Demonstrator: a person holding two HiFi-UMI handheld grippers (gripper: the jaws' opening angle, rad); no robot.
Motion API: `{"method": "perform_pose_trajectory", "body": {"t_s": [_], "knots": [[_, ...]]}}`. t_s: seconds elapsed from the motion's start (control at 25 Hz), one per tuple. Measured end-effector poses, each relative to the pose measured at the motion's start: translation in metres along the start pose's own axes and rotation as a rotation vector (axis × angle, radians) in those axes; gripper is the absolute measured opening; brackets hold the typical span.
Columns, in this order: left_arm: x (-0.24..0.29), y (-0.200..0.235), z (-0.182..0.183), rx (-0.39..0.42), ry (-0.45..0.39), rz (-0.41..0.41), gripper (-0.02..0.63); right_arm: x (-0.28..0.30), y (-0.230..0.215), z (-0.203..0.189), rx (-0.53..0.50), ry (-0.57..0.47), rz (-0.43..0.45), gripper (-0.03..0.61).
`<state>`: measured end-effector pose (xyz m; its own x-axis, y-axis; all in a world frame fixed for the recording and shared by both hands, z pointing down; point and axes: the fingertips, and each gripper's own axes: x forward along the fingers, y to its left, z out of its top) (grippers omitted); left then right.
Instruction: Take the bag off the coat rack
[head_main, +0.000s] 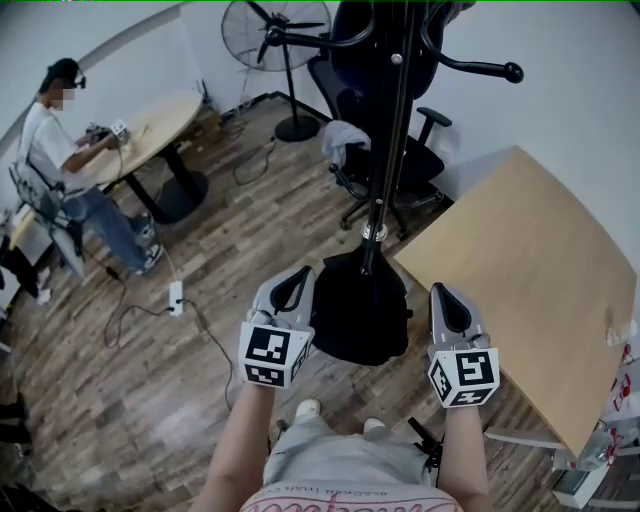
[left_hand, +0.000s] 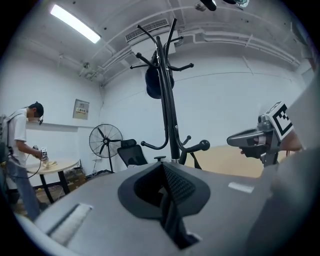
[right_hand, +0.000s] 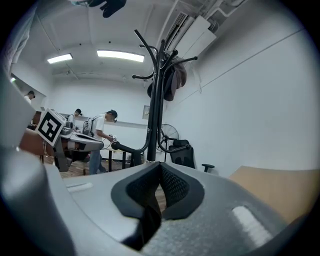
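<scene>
The left gripper (left_hand: 165, 186) has its jaws closed with nothing between them. The right gripper (right_hand: 154, 194) is likewise closed and empty. In the head view, the left gripper (head_main: 294, 287) and right gripper (head_main: 448, 301) sit on either side of the coat rack (head_main: 386, 150) pole, both aimed toward it. The bag (left_hand: 158, 83), a dark shape, hangs high on the upper hooks, well apart from both grippers. A wooden table (head_main: 530, 270) stands to the right. An office chair (head_main: 420, 150) and a fan (head_main: 275, 30) stand behind the rack.
</scene>
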<state>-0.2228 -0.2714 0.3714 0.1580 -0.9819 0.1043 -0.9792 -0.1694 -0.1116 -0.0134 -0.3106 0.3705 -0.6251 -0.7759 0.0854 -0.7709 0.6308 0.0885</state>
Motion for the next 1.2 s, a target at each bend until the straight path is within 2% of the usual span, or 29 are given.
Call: {"method": "perform_pose_trajectory", "body": {"t_s": [0.2, 0.36, 0.56, 0.68, 0.72, 0.84, 1.04, 1.12, 1.2], "knots": [[0.012, 0.019, 0.005, 0.034, -0.02, -0.09, 0.014, 0.011, 0.013, 0.008, 0.011, -0.015, -0.078, 0.003], [0.02, 0.025, 0.003, 0.028, -0.036, -0.166, 0.033, 0.014, 0.019, 0.01, 0.011, -0.021, -0.126, 0.052], [0.028, 0.026, -0.006, -0.005, -0.03, -0.259, 0.105, 0.014, 0.023, 0.006, 0.032, -0.021, -0.151, 0.192], [0.031, 0.02, -0.014, -0.004, -0.003, -0.317, 0.199, 0.013, 0.021, 0.0, 0.08, -0.021, -0.157, 0.275], [0.032, 0.018, -0.017, -0.002, 0.004, -0.331, 0.227, 0.014, 0.021, -0.001, 0.083, -0.016, -0.16, 0.284], [0.034, 0.019, -0.023, -0.011, 0.018, -0.354, 0.259, 0.016, 0.025, -0.008, 0.068, 0.013, -0.155, 0.284], [0.035, 0.02, -0.042, -0.013, 0.063, -0.365, 0.256, 0.018, 0.04, -0.029, 0.044, 0.086, -0.112, 0.273], [0.036, 0.019, -0.052, -0.01, 0.086, -0.366, 0.253, 0.019, 0.041, -0.041, 0.044, 0.112, -0.112, 0.231], [0.037, 0.018, -0.063, -0.003, 0.112, -0.368, 0.25, 0.02, 0.042, -0.054, 0.052, 0.141, -0.105, 0.219]]}}
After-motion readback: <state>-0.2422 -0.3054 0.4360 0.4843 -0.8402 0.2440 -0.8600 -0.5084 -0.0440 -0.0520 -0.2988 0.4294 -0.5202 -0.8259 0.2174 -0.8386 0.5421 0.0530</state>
